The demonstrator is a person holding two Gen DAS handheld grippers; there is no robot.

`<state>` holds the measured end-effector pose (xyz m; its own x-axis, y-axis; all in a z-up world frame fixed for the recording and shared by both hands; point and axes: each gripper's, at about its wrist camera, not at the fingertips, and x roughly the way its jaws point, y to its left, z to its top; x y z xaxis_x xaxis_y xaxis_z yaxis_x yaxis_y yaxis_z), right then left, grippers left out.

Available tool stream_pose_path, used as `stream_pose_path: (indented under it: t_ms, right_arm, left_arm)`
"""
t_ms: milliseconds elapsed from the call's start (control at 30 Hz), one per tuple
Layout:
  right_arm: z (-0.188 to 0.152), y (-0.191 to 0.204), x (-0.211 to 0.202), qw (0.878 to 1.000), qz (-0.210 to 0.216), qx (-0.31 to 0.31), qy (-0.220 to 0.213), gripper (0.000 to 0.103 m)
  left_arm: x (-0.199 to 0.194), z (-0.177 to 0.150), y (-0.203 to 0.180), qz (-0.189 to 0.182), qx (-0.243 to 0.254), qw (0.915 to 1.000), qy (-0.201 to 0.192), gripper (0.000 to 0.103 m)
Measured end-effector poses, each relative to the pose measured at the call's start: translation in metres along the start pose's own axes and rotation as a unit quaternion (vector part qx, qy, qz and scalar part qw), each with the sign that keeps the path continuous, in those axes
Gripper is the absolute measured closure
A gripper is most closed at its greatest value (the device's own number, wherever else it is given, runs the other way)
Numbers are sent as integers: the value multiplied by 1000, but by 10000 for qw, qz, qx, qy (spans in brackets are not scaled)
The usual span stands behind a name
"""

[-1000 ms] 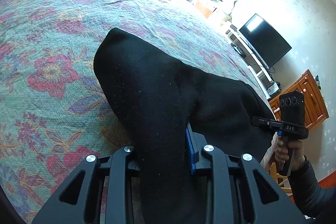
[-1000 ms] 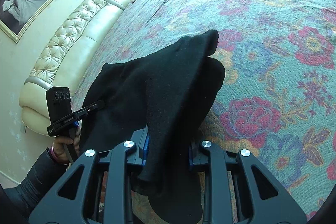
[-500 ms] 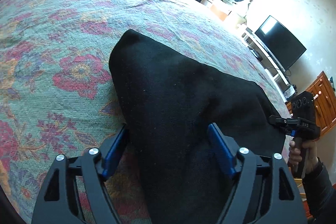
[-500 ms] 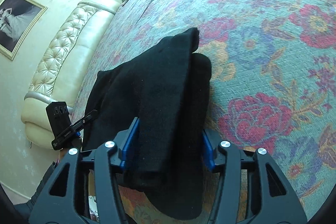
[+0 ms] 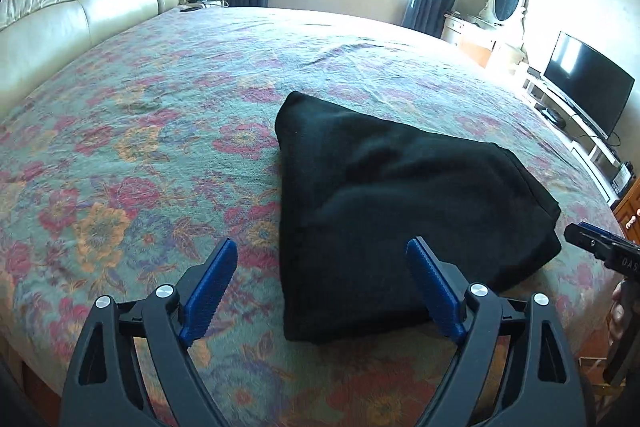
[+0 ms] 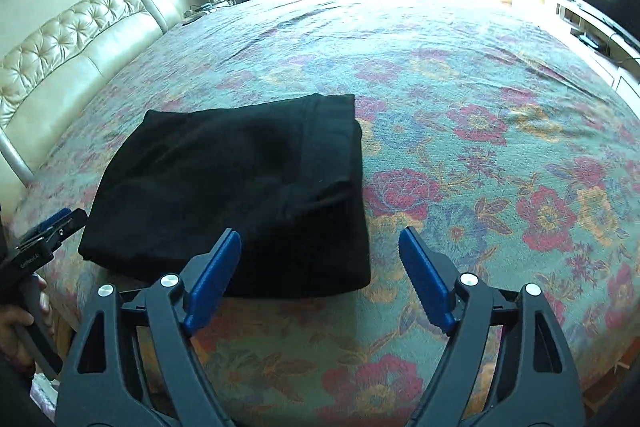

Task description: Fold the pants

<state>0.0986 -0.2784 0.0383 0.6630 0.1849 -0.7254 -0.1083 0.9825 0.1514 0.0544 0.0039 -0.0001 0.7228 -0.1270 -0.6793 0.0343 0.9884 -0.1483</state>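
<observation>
Still, the fold looks loose enough to give trouble: the black pants (image 5: 400, 211) lie in a thick, slightly puffed bundle on the floral bedspread (image 5: 140, 155), and the near edge sits close to the edge of the bed. If either tool clips that edge on its way past, the top layers could drag open or the whole bundle could slide toward the floor. The upper layer also shows a soft hollow, so it may spring back by itself if nobody presses it flat.

The left gripper (image 5: 324, 287) stands wide apart, its jaws having just been opening, and nothing sits between the blue pads; the pants lie just ahead of it and mostly toward its right finger. The right gripper (image 6: 320, 271) is likewise spread wide, jaws just opened, gripping nothing; the bundle lies ahead and toward its left finger, whose pad overlaps the cloth's near edge in view, though I cannot tell whether it touches.
</observation>
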Motion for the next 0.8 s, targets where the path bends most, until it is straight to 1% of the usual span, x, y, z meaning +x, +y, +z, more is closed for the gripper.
stream_pose_path:
  t_ms: [67, 167, 200, 267, 300, 400, 433, 500, 600, 667, 800]
  right_arm:
    - [-14, 13, -8, 9998, -55, -172, -69, 20]
    - [-34, 25, -13, 9996, -50, -267, 60, 19]
    - [-39, 27, -14, 9996, -60, -265, 79, 19]
    - [-48, 30, -15, 9994, -73, -316, 147, 14]
    - [-53, 31, -15, 9992, -95, -339, 191, 14]
    - [-66, 34, -18, 9991, -72, -333, 269, 13]
    - [-70, 34, -18, 9991, -71, -317, 290, 13]
    - [-75, 34, -17, 9990, -59, -276, 342, 8]
    - [-80, 36, -17, 9988, 17, -251, 411, 4]
    - [-83, 38, -16, 9984, 71, -306, 461, 3]
    - [-87, 45, -15, 9977, 114, -389, 547, 3]
  left_arm:
    - [-13, -7, -13, -30, -21, 9999, -115, 18]
    - [-22, -11, -30, -48, -42, 9997, -217, 17]
    - [-26, -14, -36, -31, 28, 9997, -253, 17]
    - [-34, -21, -48, 146, 187, 9988, -424, 17]
    - [-38, -25, -53, 224, 265, 9981, -506, 17]
    - [-44, -37, -67, 241, 470, 9967, -613, 17]
    - [-44, -42, -71, 252, 519, 9966, -596, 17]
    - [-43, -51, -78, 248, 563, 9971, -445, 17]
    - [-38, -59, -81, 215, 451, 9983, -294, 14]
    - [-38, -61, -80, 228, 337, 9989, -225, 13]
    - [-38, -61, -72, 372, 87, 9991, -181, 12]
